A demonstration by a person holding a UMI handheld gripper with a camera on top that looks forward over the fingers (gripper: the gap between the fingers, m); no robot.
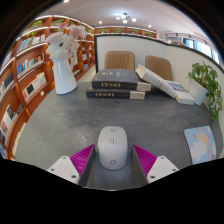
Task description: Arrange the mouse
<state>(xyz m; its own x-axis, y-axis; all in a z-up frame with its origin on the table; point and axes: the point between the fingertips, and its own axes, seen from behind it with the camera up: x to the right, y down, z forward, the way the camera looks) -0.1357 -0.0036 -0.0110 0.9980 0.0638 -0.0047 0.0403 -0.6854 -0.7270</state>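
Observation:
A white computer mouse (pixel 112 146) lies on the grey table (pixel 70 125), its rear end toward me. My gripper (pixel 113 160) is open with the mouse between its fingers. The magenta pads (pixel 77 160) flank the mouse on both sides, with a narrow gap of table showing at each side. The mouse rests on the table on its own.
Beyond the mouse lies a stack of dark books (pixel 118 84), with a flat white box (pixel 172 88) to its right. A white figure (pixel 62 62) stands far left before bookshelves (pixel 25 85). A green plant (pixel 207 85) and a light card (pixel 201 143) are at the right.

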